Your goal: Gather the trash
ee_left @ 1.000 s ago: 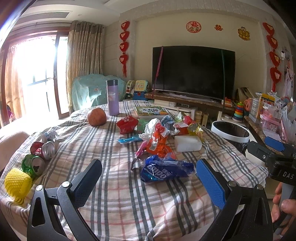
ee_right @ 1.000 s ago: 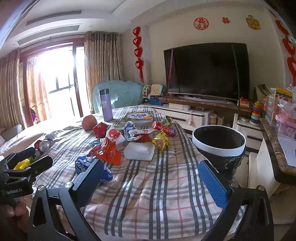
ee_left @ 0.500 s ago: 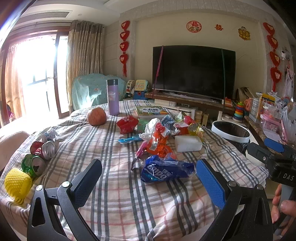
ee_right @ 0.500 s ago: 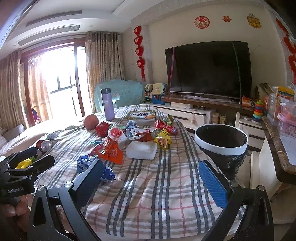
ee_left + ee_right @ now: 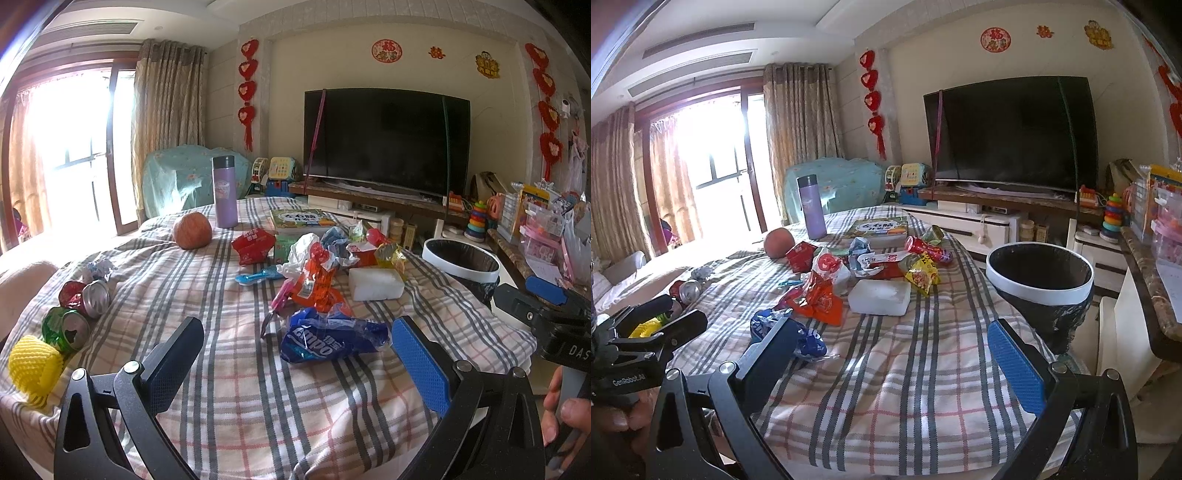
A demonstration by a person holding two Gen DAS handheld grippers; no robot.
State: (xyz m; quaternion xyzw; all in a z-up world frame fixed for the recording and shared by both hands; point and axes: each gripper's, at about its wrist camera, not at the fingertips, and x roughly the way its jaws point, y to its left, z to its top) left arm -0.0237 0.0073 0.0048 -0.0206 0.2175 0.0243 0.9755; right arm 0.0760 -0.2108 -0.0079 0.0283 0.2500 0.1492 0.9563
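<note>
Both grippers hung over the near edge of the table (image 5: 229,406) with their jaws wide apart and nothing between them: the left gripper (image 5: 295,362) faced the blue wrapper (image 5: 328,338), which lay just ahead of its fingertips, and the right gripper (image 5: 890,354) stood further right, nearer the bin (image 5: 1039,280). No trash had yet been lifted, so this looked like the opening step, the approach to a first piece. Wrappers lay heaped mid-table: an orange wrapper (image 5: 314,286), a red packet (image 5: 253,245), a yellow packet (image 5: 921,275) and a white block (image 5: 879,297) among them. Crushed cans (image 5: 79,306) and a yellow foam net (image 5: 33,365) sat well apart at the left edge. The bin stood beside the table's right side, lined in black and apparently empty. By my reading, the next move called for the left gripper to ease forward and down over the blue wrapper, close on a bunched part rather than a flat edge, and carry it across to the bin. The film was thin and slack, so a shallow pinch might slip or catch the tablecloth.
</note>
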